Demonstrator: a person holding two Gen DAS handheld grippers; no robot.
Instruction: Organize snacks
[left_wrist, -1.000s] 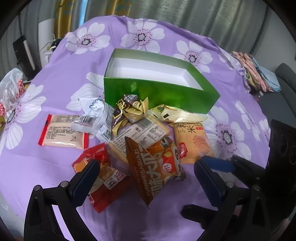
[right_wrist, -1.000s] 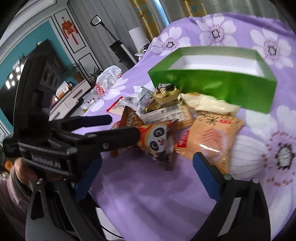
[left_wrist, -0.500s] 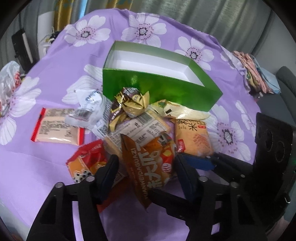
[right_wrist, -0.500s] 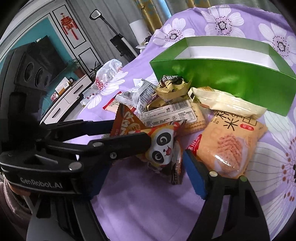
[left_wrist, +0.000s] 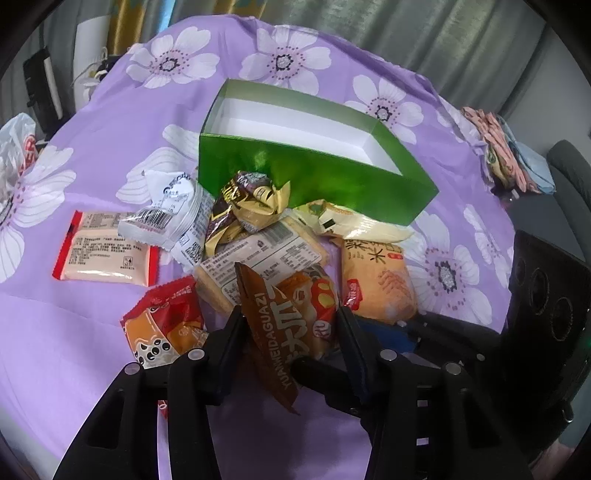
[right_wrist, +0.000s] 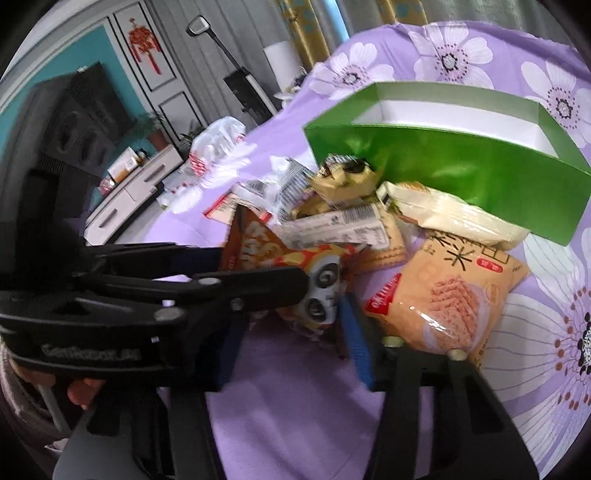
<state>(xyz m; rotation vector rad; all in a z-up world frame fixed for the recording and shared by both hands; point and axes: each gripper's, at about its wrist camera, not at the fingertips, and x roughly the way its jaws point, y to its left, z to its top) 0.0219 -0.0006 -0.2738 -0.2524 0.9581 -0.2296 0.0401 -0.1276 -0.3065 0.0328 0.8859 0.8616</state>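
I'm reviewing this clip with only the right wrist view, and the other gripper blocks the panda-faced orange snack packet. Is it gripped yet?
Observer: Yes. In the left wrist view, the left gripper is closed on the orange-brown panda snack packet, with one finger against each side edge.
Operator: Is anything hidden behind that gripper?
Observer: A red bubble-tea snack packet lies on the purple floral cloth, just left of the gripped one.
Operator: And the far right edge of the table?
Observer: A stack of folded patterned cloths sits there, outside your frame.
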